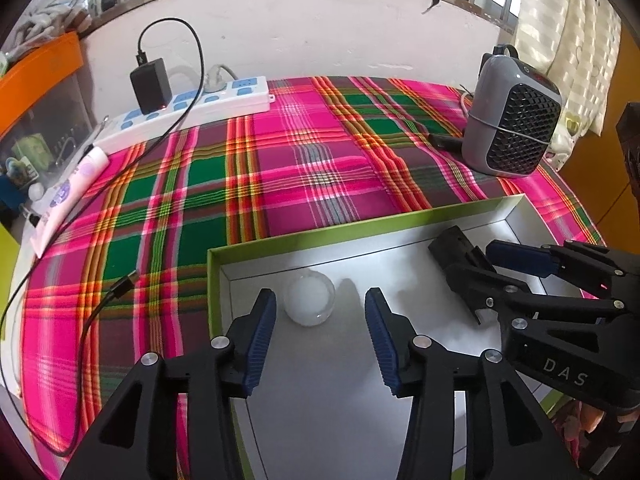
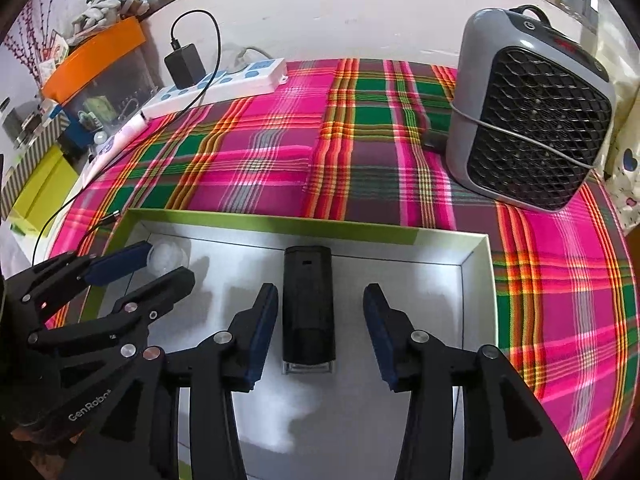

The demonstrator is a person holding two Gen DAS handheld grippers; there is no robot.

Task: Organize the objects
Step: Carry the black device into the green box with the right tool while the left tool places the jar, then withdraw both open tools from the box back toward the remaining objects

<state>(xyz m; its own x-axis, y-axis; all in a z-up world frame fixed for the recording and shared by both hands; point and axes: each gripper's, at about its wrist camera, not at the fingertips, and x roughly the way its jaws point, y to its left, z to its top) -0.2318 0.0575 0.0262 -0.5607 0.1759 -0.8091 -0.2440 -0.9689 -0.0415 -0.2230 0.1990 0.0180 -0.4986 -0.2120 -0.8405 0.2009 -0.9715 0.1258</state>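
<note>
Both grippers, left gripper (image 1: pixel 320 332) and right gripper (image 2: pixel 320 332), stand released inside the shallow green-rimmed white cardboard box (image 1: pixel 360 232). Small translucent round jar (image 1: pixel 309 299) and black oblong device (image 2: pixel 308 312) lie in it, apparently just placed; next, lift clear.
</note>
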